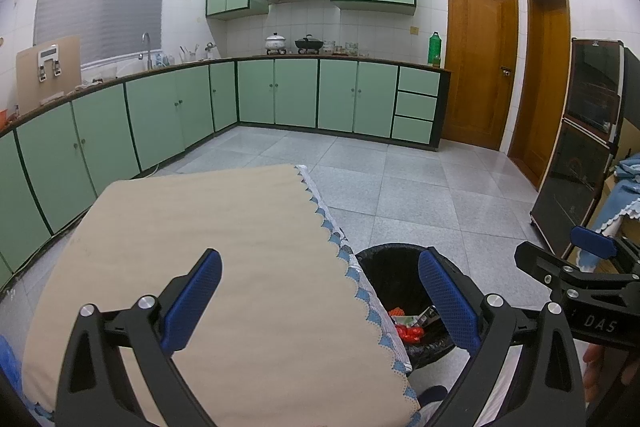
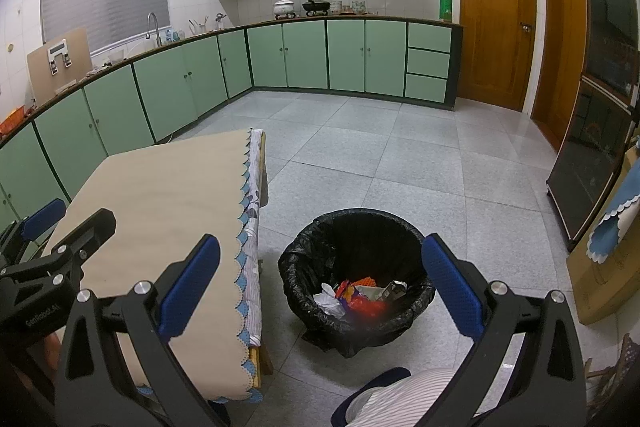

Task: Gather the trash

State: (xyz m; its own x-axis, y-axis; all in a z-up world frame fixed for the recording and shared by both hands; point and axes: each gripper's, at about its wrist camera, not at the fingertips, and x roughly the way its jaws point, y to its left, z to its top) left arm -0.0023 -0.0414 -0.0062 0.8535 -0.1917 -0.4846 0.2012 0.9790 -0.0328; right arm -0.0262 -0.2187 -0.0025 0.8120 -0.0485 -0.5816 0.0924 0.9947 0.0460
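Both grippers are held above a small table covered with a beige cloth with blue scalloped trim [image 1: 224, 247], in a kitchen with pale green cabinets. The left gripper [image 1: 320, 297], black frame with blue textured pads, has its fingers wide apart with nothing between them; it hangs over the right part of the cloth. The right gripper [image 2: 320, 291], same build, also has its fingers spread wide and empty; it hangs over the gap between the table edge and the bin. The round bin lined with a black plastic bag [image 2: 356, 279] stands on the grey tiled floor [image 2: 400, 163] just beside the table's right edge. The collected trash [image 2: 356, 297] lies at the bottom of the bag: crumpled white paper, red and orange wrappers, and a silvery foil piece; print on the wrappers is too small to read. Readable writing: "DAS" on the right gripper's body in the left wrist view, and "GenRobot" followed by unclear characters on the left gripper's body in the right wrist view. A striped sleeve or trouser leg [image 2: 400, 395] of the person shows at the lower edge. A green plastic bottle [image 2: 446, 3] stands on the far counter; its label is unreadable.
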